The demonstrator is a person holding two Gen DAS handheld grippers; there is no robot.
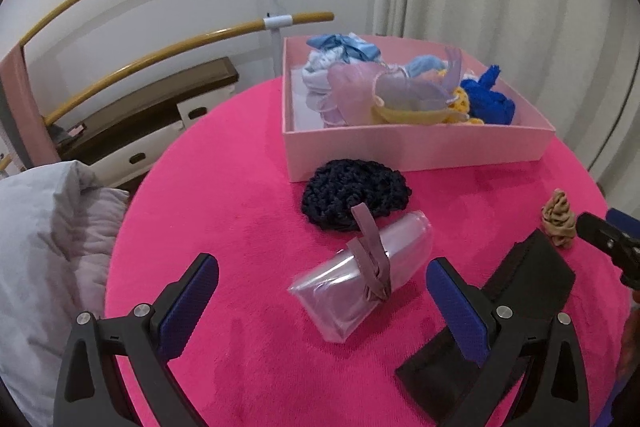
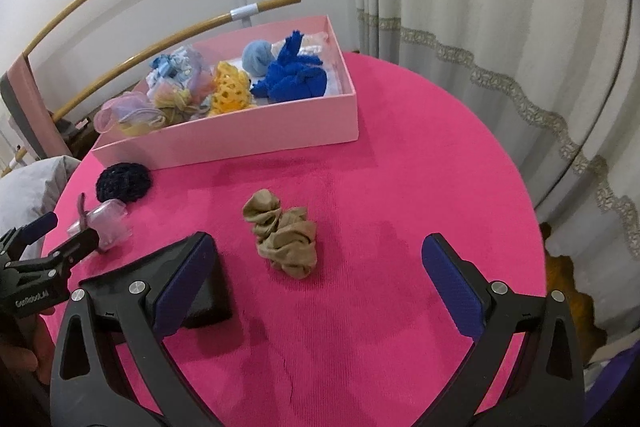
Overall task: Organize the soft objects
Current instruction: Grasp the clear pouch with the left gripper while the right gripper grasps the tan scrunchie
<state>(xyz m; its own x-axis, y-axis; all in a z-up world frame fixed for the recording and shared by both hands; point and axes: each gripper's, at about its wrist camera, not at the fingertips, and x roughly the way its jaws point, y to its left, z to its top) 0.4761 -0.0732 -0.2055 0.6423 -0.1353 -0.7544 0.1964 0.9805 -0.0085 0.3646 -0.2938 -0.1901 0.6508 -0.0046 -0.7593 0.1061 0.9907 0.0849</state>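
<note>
Both grippers' jaws gape empty: left gripper (image 1: 322, 289) frames a clear ribbon-tied roll (image 1: 360, 277), right gripper (image 2: 320, 263) a crumpled tan stocking (image 2: 284, 239).

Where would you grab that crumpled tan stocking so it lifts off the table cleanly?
Across the middle of the tan stocking, from straight above, I'd guess. It lies as one loose bunched heap, apart from other things, on the pink table. The open right gripper already faces it, so its fingers could close on both flanks of the bunch.

left gripper (image 1: 322, 293) sits low in its frame, jaws spread wide, holding nothing; right gripper (image 2: 320, 273) likewise gapes wide and holds nothing.
</note>
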